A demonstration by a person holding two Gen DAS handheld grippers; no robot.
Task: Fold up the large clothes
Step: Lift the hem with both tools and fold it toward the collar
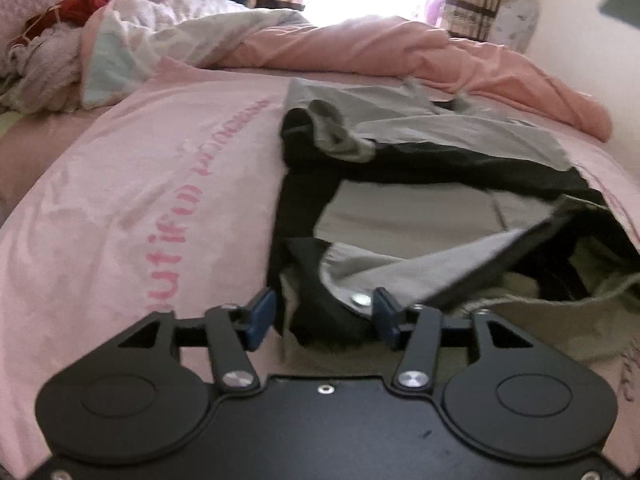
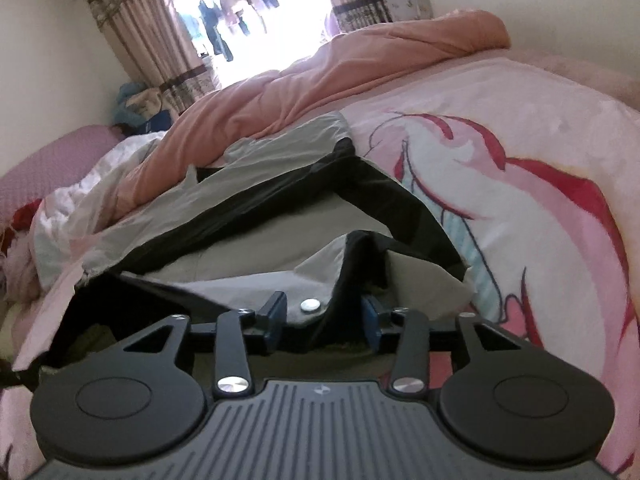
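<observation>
We can't read the pink lettering (image 1: 208, 216) on the bedsheet (image 1: 120, 208), it's smeared. The jacket (image 1: 420, 200) runs off the left wrist view at 3 o'clock, and clothes outside the window (image 2: 236, 4) at 12 are washed out.

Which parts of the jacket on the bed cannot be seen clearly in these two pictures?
- Left wrist view: the jacket hem near the left tongs is blurred and hidden behind them.
- Right wrist view: the jacket's near edge is covered by the right tongs; its far end is hidden under the pink quilt.
</observation>
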